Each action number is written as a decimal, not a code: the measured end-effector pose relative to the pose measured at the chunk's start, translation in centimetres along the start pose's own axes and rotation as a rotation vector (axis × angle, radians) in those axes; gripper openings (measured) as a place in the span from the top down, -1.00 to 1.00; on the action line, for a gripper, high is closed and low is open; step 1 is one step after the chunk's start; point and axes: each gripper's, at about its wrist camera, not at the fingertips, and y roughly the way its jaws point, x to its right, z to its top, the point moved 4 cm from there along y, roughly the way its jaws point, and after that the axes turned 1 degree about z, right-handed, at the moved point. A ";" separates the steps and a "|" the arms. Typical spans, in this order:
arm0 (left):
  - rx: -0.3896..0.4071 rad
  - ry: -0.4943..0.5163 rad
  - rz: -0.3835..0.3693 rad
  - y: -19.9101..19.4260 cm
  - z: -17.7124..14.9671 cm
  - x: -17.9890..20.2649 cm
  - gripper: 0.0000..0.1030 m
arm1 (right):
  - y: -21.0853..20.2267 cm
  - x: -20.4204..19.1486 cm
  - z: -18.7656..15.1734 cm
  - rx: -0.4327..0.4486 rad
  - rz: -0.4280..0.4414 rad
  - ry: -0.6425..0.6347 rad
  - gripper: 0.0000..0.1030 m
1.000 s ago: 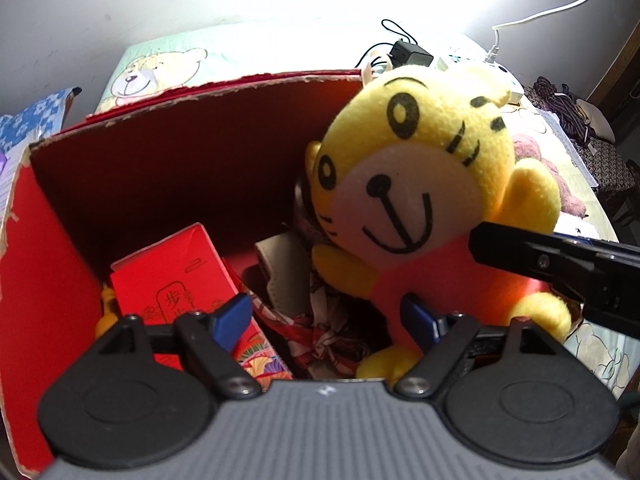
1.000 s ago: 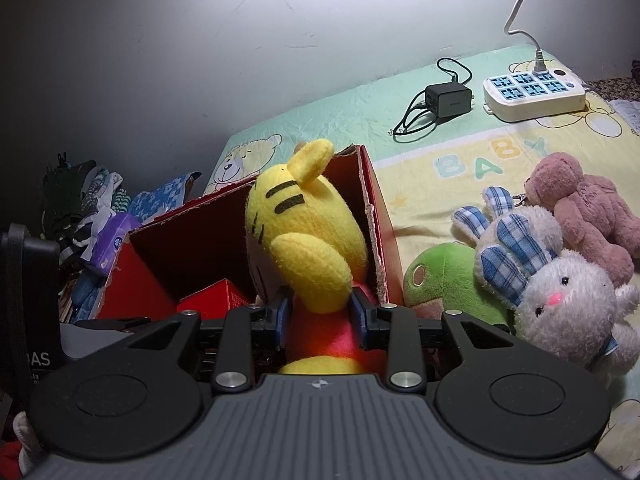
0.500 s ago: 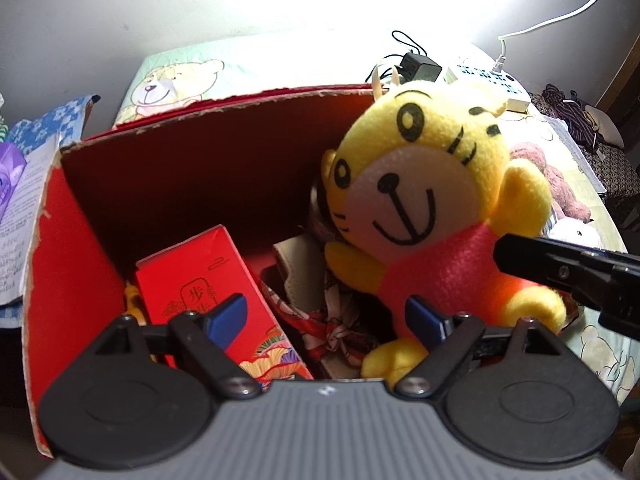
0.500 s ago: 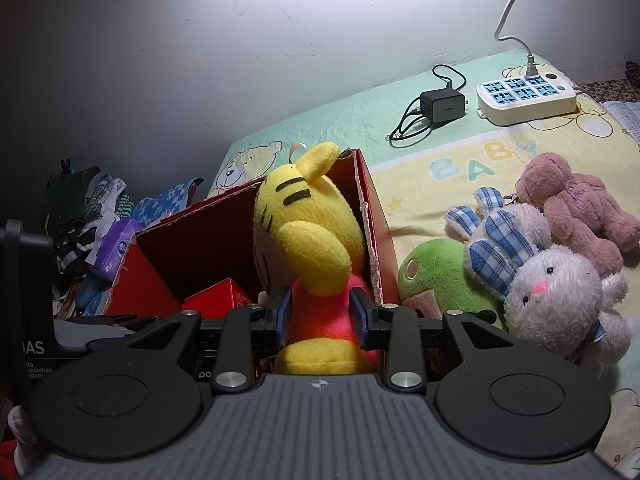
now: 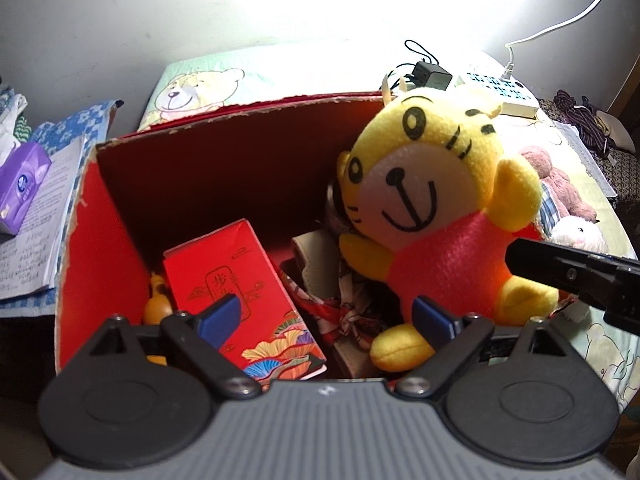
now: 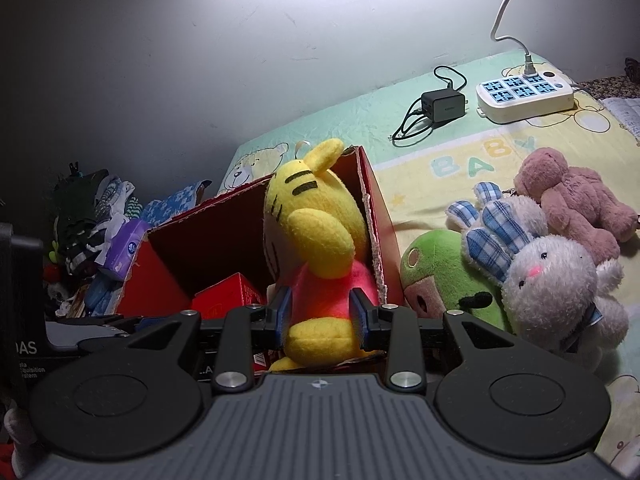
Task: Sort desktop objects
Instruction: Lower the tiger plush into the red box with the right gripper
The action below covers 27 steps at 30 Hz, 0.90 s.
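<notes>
Pinching the tiger plush [image 6: 320, 248] against the box rim [image 6: 374, 240], right fingers [image 6: 357, 312]; left fingers [image 5: 430, 316] spread.

Harsh light floods from twelve o'clock, blowing out the wall [image 5: 360, 8] to white glare in the left view; corners fall dark with fisheye bending; the box [image 5: 208, 184] interior sits shadowed; near gripper bodies blur at six o'clock.

Yellow tiger plush [image 5: 436, 216] in a red shirt sits upright-ish, tilted, at the red cardboard box's [image 5: 104, 240] 3 o'clock wall. Inside the box, a red printed packet [image 5: 236, 292] leans around 7 o'clock.
</notes>
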 end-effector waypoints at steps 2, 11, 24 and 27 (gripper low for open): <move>0.006 0.006 0.015 -0.3 -0.1 0.1 -0.81 | -0.1 0.1 -0.1 0.000 0.004 0.004 0.33; 0.029 0.022 0.068 -1.3 -0.3 0.4 -0.81 | -0.5 0.5 -0.4 0.012 0.045 0.027 0.32; 0.018 -0.034 0.158 -1.9 -0.6 1.4 -0.82 | -0.5 1.4 0.2 -0.025 0.158 0.001 0.31; 0.020 -0.056 0.170 -2.0 -0.6 1.7 -0.82 | -0.7 1.7 0.3 -0.037 0.185 -0.016 0.31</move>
